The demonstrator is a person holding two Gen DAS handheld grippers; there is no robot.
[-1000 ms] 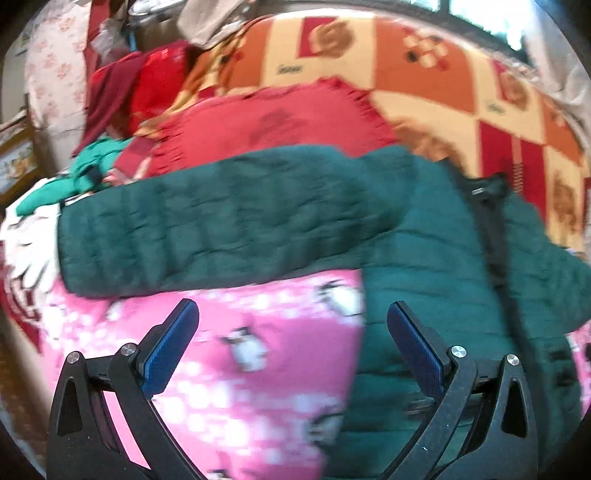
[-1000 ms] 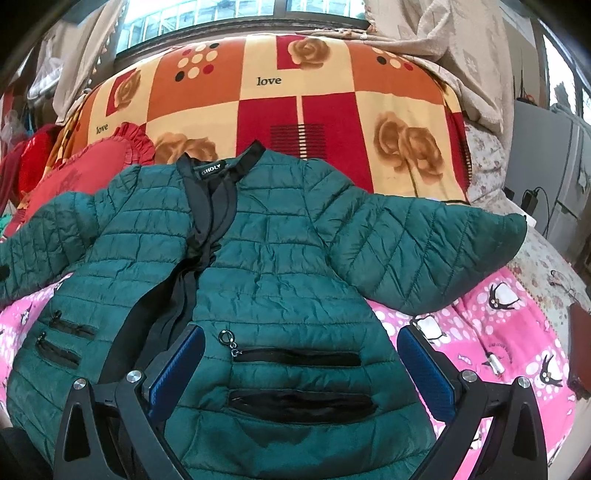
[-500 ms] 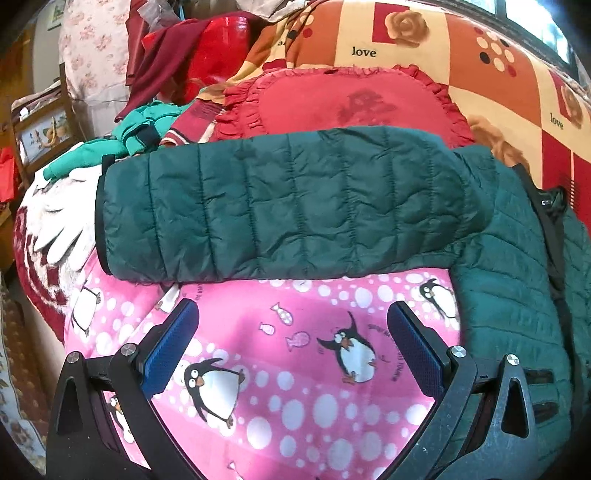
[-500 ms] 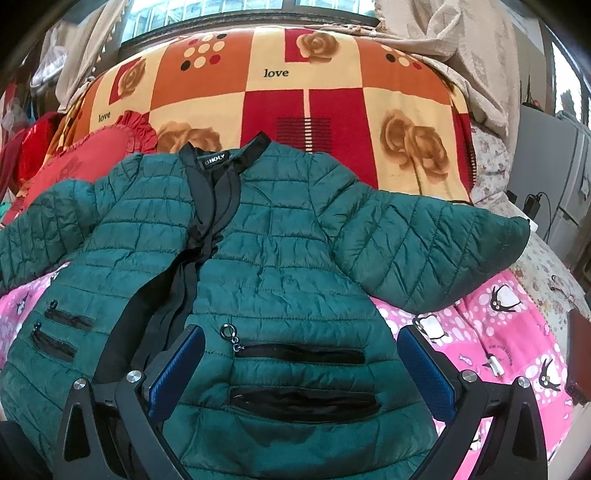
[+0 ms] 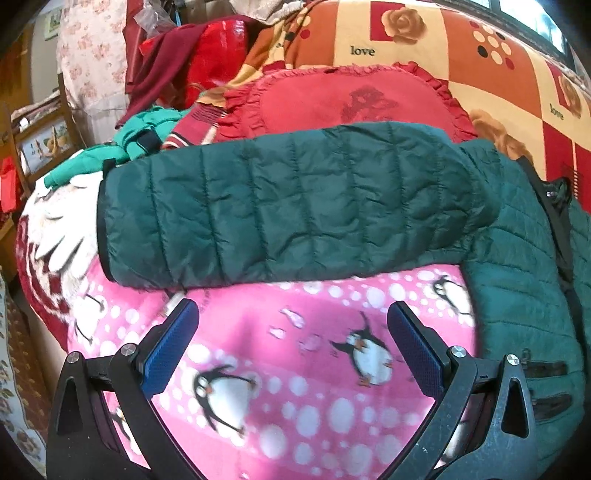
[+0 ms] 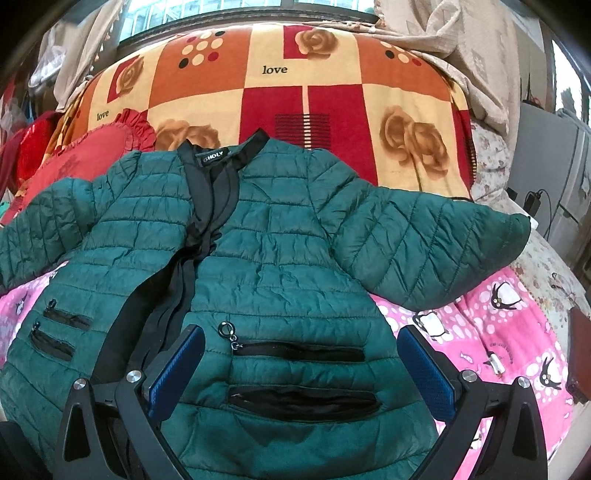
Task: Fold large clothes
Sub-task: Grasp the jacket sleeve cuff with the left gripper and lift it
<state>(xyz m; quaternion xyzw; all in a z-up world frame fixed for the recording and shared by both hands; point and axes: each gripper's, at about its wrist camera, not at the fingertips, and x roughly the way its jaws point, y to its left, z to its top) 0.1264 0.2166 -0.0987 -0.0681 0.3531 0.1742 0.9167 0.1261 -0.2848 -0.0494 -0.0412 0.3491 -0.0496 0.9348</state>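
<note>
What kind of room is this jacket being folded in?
Most likely a lived-in bedroom: the green jacket lies spread on a bed covered by a pink penguin blanket, with a rose-patterned blanket behind it under a window.

1. A bed carries everything, covered by a pink fleece blanket [image 6: 517, 332] printed with penguins and white dots.
2. A dark green quilted puffer jacket [image 6: 280, 266] lies flat on it, front up, sleeves spread.
3. Behind lie an orange-and-red checked rose blanket [image 6: 295, 92] and a red frilled cushion [image 5: 332, 103].
</note>
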